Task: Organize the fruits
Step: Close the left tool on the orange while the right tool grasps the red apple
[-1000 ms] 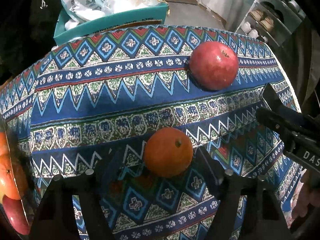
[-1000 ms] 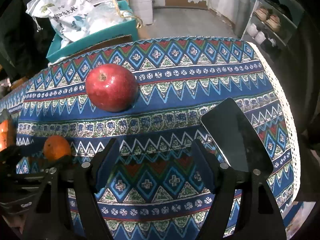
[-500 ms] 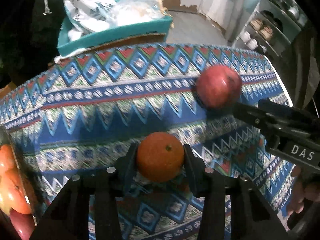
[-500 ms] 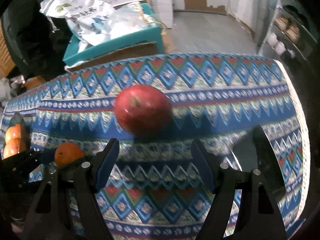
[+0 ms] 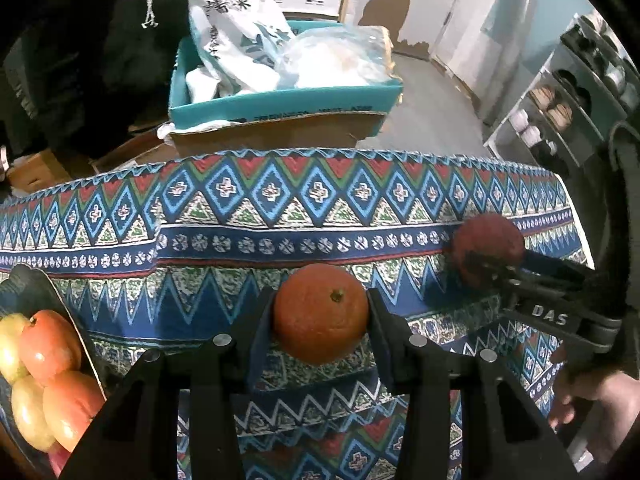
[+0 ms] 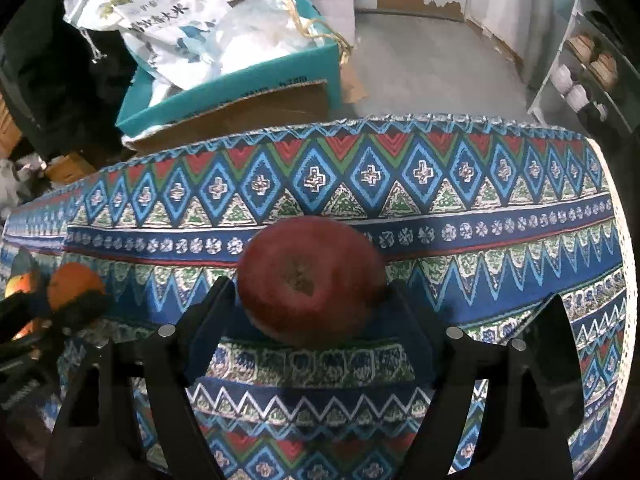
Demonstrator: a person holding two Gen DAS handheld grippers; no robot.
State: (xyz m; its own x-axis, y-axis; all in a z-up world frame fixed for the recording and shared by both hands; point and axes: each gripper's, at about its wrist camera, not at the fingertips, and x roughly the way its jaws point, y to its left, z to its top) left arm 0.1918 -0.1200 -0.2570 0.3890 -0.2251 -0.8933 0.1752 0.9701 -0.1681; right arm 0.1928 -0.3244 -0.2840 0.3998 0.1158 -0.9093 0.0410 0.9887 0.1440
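Patterned cloth (image 6: 400,184) covers the worktop from edge to edge, giving the round fruit a soft surface that keeps it from rolling. At the left rim sits a dark tray (image 5: 38,284) already loaded with red and yellow fruit (image 5: 48,346), evidently the collecting point (which would explain why both tools work toward that side). The red apple (image 6: 310,280) lies on the cloth between the jaws of the right gripper (image 6: 310,316), which are opening wide enough to straddle it; the pads do not yet press on it. The left gripper (image 5: 320,320) has its jaws closed tight on the orange (image 5: 320,312), gripped across its middle with the stem facing up, a hold that should carry it securely to the tray.
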